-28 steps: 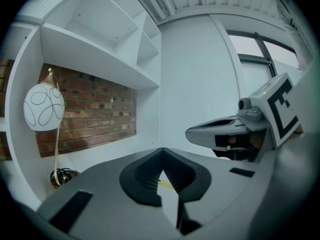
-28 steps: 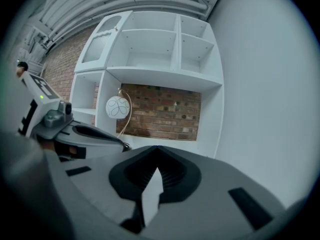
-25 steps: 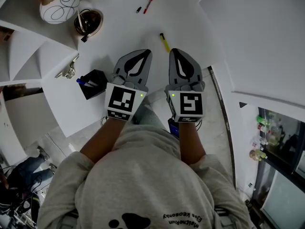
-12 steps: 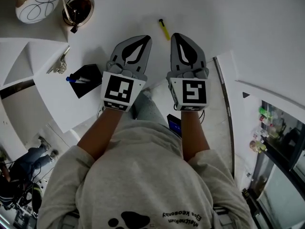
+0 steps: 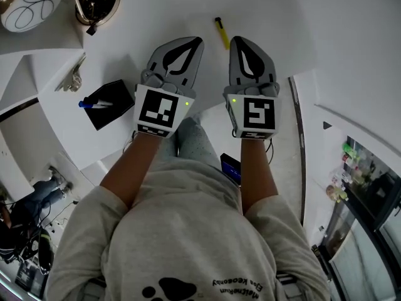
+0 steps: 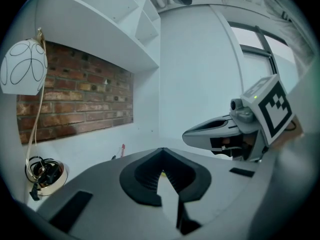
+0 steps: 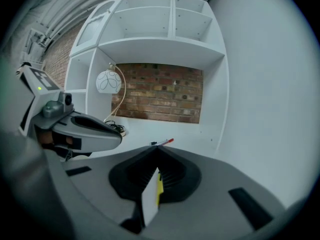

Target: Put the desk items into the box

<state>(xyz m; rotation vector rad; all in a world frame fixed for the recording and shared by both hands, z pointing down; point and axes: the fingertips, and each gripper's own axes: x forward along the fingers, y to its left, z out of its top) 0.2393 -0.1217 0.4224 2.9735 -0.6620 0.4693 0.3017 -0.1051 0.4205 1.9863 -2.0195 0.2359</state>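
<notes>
While held side by side | left gripper (image 5: pixel 194 44) fingers closed | right gripper (image 5: pixel 238 42) fingers closed

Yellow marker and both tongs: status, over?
Left tongs shut, empty. Right tongs shut, empty. Yellow marker on desk just ahead, untouched. Nothing in the way.

The white worktop (image 5: pixel 150 24) carries a yellow marker (image 5: pixel 220 33) near the middle and a black box (image 5: pixel 111 105) near its edge. A gold lamp base (image 5: pixel 97 2) and a red pen (image 7: pixel 167 141) lie farther back.
</notes>
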